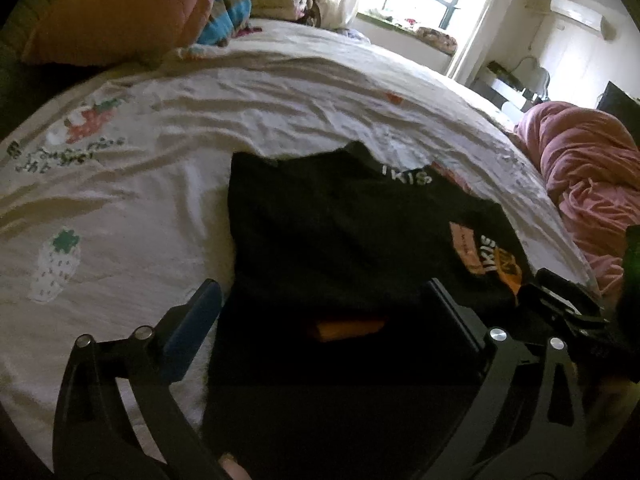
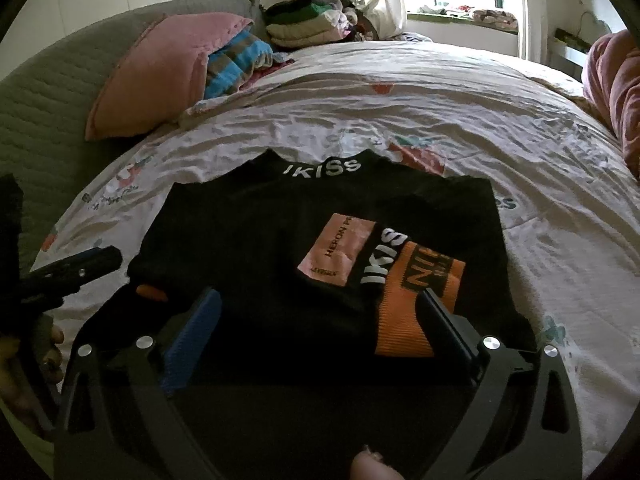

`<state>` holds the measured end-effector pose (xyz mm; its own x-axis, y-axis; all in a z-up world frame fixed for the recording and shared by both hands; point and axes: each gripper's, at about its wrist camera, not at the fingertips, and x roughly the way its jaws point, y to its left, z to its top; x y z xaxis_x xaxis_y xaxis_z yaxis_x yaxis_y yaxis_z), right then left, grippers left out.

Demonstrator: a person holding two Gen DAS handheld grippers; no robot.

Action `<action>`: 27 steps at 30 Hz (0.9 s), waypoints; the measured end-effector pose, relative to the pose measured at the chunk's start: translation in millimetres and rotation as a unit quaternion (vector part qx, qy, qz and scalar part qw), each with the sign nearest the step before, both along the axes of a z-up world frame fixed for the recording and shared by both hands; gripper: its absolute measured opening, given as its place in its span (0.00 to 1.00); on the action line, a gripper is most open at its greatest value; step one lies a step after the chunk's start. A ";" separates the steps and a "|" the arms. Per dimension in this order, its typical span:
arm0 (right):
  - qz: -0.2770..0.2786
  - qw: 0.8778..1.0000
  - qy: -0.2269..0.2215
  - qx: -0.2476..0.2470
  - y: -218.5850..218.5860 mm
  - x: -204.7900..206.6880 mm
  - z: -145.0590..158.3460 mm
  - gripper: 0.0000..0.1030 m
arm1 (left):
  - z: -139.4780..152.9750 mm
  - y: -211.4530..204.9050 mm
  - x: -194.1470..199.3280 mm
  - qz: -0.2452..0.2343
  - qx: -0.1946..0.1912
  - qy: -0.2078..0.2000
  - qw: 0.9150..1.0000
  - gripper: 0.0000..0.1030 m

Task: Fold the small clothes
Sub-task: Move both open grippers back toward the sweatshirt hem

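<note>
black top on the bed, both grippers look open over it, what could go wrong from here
1. The black top lies folded with an orange cuff on top; the open right gripper hovers close and could drag that layer askew.
2. The left gripper, also open, could snag the near edge.
3. The wrinkled bedsheet may get pinched along with the cloth.

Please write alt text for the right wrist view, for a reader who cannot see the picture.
A folded black garment with white "IKISS" lettering and an orange band lies on a white printed bedsheet, and the open right gripper hovers over its near edge. The left gripper shows at the left edge; a pink pillow lies beyond.
</note>
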<state>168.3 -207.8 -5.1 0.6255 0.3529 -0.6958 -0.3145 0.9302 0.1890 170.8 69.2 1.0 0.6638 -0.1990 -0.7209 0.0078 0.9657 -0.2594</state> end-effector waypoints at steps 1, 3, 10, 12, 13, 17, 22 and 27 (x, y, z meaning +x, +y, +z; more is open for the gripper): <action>-0.001 1.000 -0.002 0.002 -1.4 -1.3 1.6 0.95 | 3.0 -0.6 -3.3 0.001 0.007 -0.006 1.000 0.91; -0.002 1.000 -0.004 0.003 -2.5 -3.2 3.7 0.95 | 5.3 -0.6 -7.4 0.003 0.016 -0.011 1.000 0.91; -0.002 1.000 -0.020 0.008 -4.4 -12.7 14.9 0.95 | 9.4 -0.8 -20.4 0.006 0.014 -0.018 1.000 0.91; 0.001 1.000 -0.024 0.009 -4.8 -16.6 19.1 0.95 | 10.2 -1.3 -22.3 0.004 0.016 -0.019 1.000 0.91; 0.002 1.000 -0.026 0.009 -4.9 -18.2 20.8 0.95 | 10.9 -1.8 -25.3 0.004 0.017 -0.021 1.000 0.91; 0.002 0.999 -0.034 0.011 -7.7 -24.1 27.5 0.95 | 13.7 0.8 -35.6 0.012 0.020 -0.031 0.999 0.91; -0.004 0.999 -0.045 0.014 -14.4 -31.0 35.6 0.95 | 14.3 4.5 -47.6 0.019 0.024 -0.031 0.999 0.91; -0.004 0.999 -0.053 0.013 -20.3 -40.1 42.4 0.95 | 15.6 5.3 -60.4 0.022 0.029 -0.033 0.999 0.91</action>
